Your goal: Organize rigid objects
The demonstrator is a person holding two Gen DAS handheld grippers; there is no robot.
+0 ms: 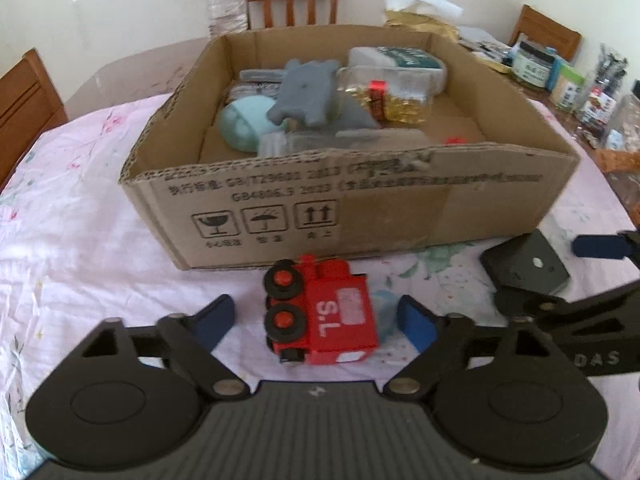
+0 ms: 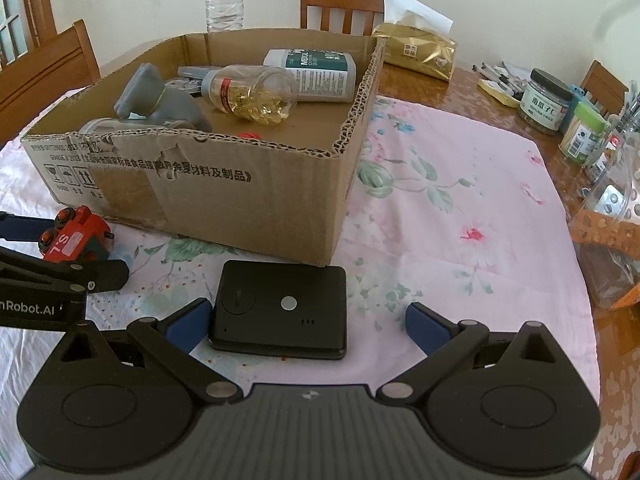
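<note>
our left hand-held gripper (image 1: pixel 316 320) stands spread around the red toy train (image 1: pixel 322 316) without touching it, our right hand-held gripper (image 2: pixel 308 322) spread around the black device (image 2: pixel 280 314), both before the cardboard box (image 2: pixel 240 196) on the bench (image 2: pixel 460 240).

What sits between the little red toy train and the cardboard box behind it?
Nothing: only a narrow strip of the flowered tablecloth separates the red toy train from the cardboard box. The left wrist view shows it best.
</note>
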